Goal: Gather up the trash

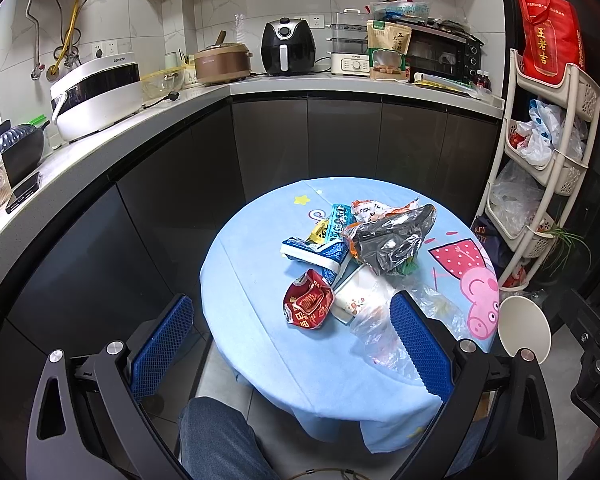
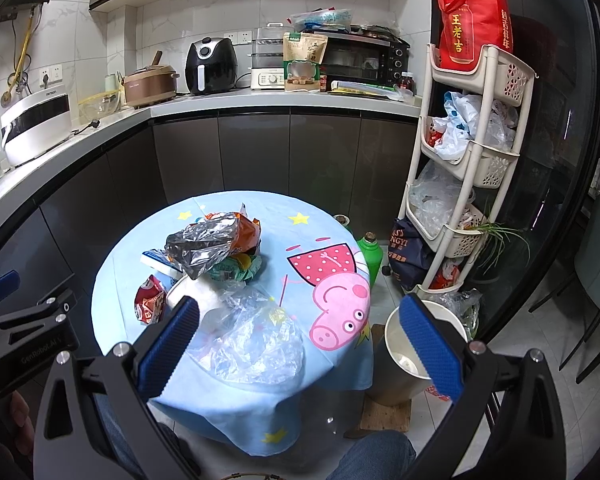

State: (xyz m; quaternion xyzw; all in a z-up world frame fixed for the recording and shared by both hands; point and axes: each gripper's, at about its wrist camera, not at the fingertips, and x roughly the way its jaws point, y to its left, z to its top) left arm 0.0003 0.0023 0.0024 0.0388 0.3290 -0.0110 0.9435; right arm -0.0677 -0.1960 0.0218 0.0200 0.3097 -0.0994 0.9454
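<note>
A pile of trash lies on a round table with a blue cartoon-pig cloth: a silver-lined snack bag, a red wrapper, a blue carton, a white paper cup and a clear plastic bag. A grey bin with a white liner stands on the floor right of the table. My left gripper is open and empty above the table's near edge. My right gripper is open and empty over the clear bag.
A kitchen counter with an air fryer, cookers and an oven runs behind and to the left. A white basket rack with bags stands at the right. A green bottle sits on the floor by the table. My knees show below.
</note>
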